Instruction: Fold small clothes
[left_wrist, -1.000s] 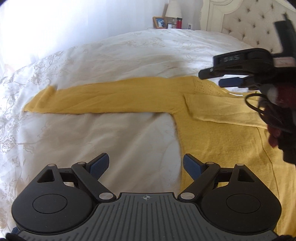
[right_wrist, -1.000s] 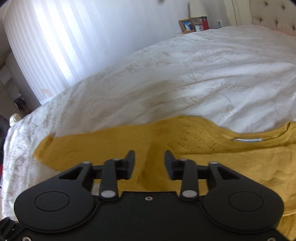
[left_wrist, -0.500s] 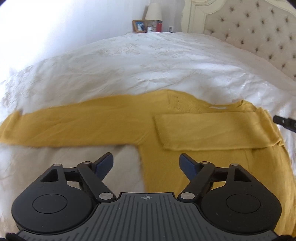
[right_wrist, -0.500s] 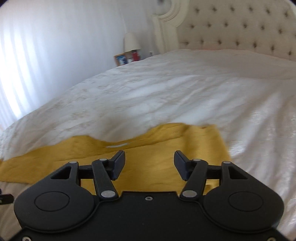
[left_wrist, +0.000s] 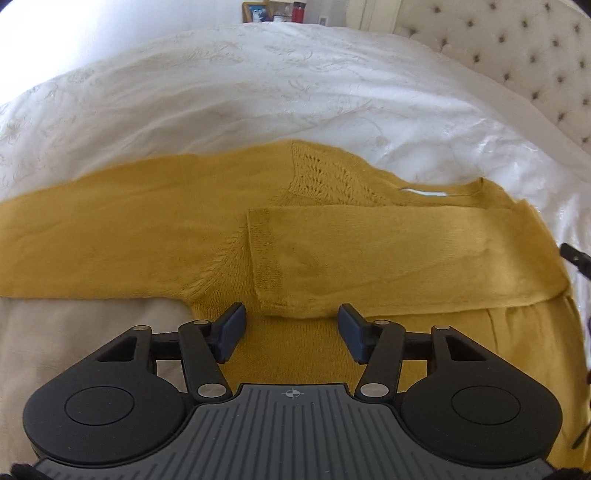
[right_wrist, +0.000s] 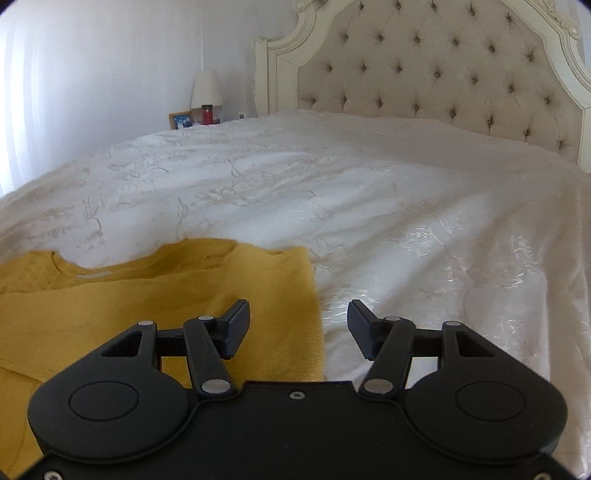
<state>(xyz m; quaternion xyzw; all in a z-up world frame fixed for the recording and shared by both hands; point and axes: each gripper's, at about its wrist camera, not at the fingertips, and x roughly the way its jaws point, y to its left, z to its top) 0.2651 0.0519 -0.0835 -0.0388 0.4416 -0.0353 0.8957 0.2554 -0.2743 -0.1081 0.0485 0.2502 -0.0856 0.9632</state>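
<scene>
A mustard-yellow knit sweater (left_wrist: 166, 229) lies flat on the white bedspread (left_wrist: 258, 92). Its right sleeve (left_wrist: 388, 258) is folded across the chest; its left sleeve stretches out to the left. My left gripper (left_wrist: 290, 332) is open and empty, just above the sweater's body below the folded sleeve's cuff. My right gripper (right_wrist: 297, 330) is open and empty, over the sweater's right edge (right_wrist: 258, 295), where the yellow knit meets the bedspread (right_wrist: 406, 221). A small part of the right gripper shows at the right edge of the left wrist view.
A tufted cream headboard (right_wrist: 443, 74) stands at the far end of the bed. A nightstand beyond the bed carries a lamp (right_wrist: 206, 88), a picture frame (right_wrist: 181, 120) and a red bottle (right_wrist: 207, 113). A white curtain fills the left wall.
The right gripper has let go of the sleeve, opened wider and swung away to the sweater's right edge. The left gripper has moved right and closer, over the sweater's body.
</scene>
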